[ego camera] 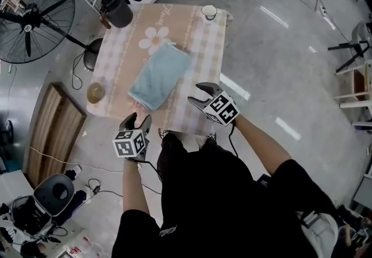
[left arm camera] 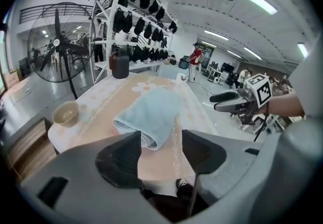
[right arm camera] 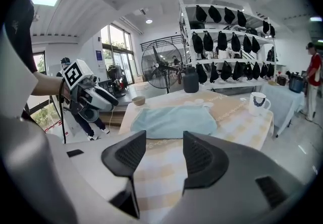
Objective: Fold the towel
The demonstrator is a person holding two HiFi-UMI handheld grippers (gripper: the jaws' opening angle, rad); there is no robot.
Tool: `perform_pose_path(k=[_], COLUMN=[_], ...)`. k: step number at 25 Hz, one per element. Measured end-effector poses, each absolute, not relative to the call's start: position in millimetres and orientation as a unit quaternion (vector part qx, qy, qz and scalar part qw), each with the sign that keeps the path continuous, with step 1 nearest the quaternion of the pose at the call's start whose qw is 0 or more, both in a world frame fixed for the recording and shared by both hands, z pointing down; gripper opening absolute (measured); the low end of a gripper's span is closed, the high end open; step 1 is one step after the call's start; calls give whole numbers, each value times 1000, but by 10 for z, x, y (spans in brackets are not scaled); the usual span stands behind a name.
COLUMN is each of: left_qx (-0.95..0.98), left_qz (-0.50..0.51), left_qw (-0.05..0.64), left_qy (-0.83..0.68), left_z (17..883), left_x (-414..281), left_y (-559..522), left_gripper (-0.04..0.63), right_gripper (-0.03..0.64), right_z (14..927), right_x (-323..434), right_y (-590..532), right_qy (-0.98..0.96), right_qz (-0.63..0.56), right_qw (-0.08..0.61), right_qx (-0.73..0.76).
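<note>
A light blue towel (ego camera: 160, 76) lies folded in the middle of the table (ego camera: 200, 47), which has a pink checked cloth with a flower print. Both grippers hover off the table's near edge, apart from the towel. My left gripper (ego camera: 138, 119) is open and holds nothing; in its own view the towel (left arm camera: 151, 114) lies just beyond the jaws (left arm camera: 161, 147). My right gripper (ego camera: 200, 94) is open and holds nothing over the near right corner, with the towel (right arm camera: 174, 119) ahead of its jaws (right arm camera: 165, 150).
A tan bowl (ego camera: 95, 92) sits at the table's left edge, a white mug (ego camera: 209, 12) at the far right corner, a dark jug (ego camera: 118, 11) at the far left corner. A standing fan (ego camera: 29, 18) and a shelf rack (left arm camera: 136, 26) stand beyond.
</note>
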State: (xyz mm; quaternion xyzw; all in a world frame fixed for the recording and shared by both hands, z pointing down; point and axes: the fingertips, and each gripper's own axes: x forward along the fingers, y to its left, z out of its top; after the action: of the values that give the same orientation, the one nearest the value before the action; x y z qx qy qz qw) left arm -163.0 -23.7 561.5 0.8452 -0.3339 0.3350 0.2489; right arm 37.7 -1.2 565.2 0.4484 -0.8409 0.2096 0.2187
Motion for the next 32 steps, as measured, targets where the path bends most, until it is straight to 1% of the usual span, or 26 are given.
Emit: perform_pose_path(k=[5, 9, 15, 19, 22, 26, 29, 32], left_qx=[862, 870, 878, 872, 856, 813, 776, 750], left_qz=[418, 453, 476, 483, 486, 483, 483, 478], left_qw=[147, 101, 34, -54, -124, -237, -291, -326], left_qy=[-248, -165, -30, 57, 130, 222, 282, 321], left_z=[5785, 5909, 6192, 6316, 6396, 6514, 6639, 6775], left_x=[-1817, -2015, -2112, -2138, -2122, -2083, -2079, -2047], left_y=[-575, -883, -1223, -1356, -1383, -1414, -1416, -1407], left_gripper=[235, 235, 235, 235, 235, 235, 235, 235], right_gripper=[207, 207, 207, 207, 207, 207, 207, 207], right_z=[5730, 5816, 5938, 6061, 6144, 6257, 6360, 6490], right_x=[72, -302, -639, -858, -1058, -1372, -1559, -1630], right_y=[-174, -325, -495, -422, -373, -414, -472, -514], right_qy=[-826, -807, -757, -726, -720, -737, -749, -752], right_qz=[218, 238, 268, 284, 279, 239, 209, 192], right_qw=[226, 231, 234, 246, 275, 343, 386, 416], right_qx=[468, 488, 548, 576, 572, 530, 496, 474])
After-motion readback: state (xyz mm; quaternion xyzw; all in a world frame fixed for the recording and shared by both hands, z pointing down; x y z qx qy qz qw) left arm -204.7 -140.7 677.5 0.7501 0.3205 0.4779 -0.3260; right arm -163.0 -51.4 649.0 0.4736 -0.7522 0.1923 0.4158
